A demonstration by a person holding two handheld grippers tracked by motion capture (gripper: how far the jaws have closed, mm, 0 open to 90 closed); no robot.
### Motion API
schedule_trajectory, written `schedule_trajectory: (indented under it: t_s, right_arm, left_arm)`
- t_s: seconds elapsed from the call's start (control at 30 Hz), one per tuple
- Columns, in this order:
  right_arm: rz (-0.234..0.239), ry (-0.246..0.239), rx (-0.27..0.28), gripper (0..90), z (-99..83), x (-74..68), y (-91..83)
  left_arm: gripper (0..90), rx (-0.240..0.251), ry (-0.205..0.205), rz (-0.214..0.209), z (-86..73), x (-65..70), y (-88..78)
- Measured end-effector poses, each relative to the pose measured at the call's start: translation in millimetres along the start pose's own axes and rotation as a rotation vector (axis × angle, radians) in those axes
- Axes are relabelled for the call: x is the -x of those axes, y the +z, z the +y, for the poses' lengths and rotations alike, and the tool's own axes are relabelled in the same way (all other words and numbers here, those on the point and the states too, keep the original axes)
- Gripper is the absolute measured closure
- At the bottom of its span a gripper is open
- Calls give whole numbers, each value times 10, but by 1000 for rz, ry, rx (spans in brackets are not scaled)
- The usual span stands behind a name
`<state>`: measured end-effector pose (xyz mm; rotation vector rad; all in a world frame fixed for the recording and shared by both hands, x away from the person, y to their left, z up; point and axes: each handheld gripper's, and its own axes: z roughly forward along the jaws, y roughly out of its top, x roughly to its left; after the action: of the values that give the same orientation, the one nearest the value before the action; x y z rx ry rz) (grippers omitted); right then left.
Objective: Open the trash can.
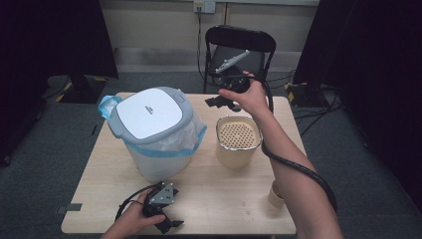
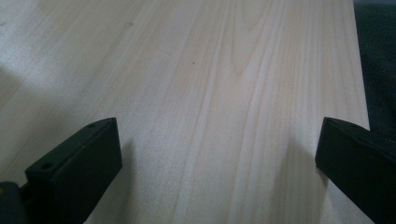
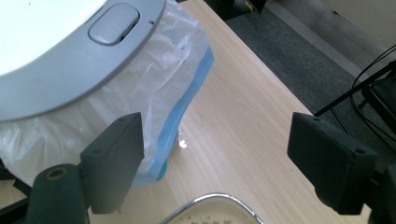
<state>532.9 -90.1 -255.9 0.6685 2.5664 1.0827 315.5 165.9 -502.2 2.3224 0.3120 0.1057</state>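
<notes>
Reach is what counts here: the right gripper (image 1: 222, 102), jaws parted and empty, hangs above the desk's (image 1: 209, 199) far edge, with the white lidded bin in its clear plastic liner (image 1: 152, 132) to its left and the cream perforated-top canister (image 1: 238, 140) just below. Left gripper (image 1: 168, 225), also released, rests near the desk's front edge.

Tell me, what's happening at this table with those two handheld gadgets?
A person works at a wooden table with tongs in each hand. The right tongs hover open and empty at the far side, above the gap between a lidded, bag-lined trash bin and a cream container with a perforated top. The left tongs rest open on the table's near edge, holding nothing.
</notes>
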Motion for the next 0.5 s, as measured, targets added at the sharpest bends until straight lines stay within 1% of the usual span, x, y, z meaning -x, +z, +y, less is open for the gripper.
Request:
schedule_trajectory:
  t_s: [0.2,0.23,0.4,0.5]
  right_arm:
    - [11,-3,12,181,86,-23,81]
    - [18,-2,17,181,121,-38,123]
    - [25,-6,18,179,199,-67,187]
    - [27,5,28,174,248,-79,209]
  left_arm:
    - [0,0,1,0,0,0,0]
    - [0,0,1,-1,0,-1,1]
    - [0,1,1,0,-1,0,1]
    - [0,1,0,-1,0,0,1]
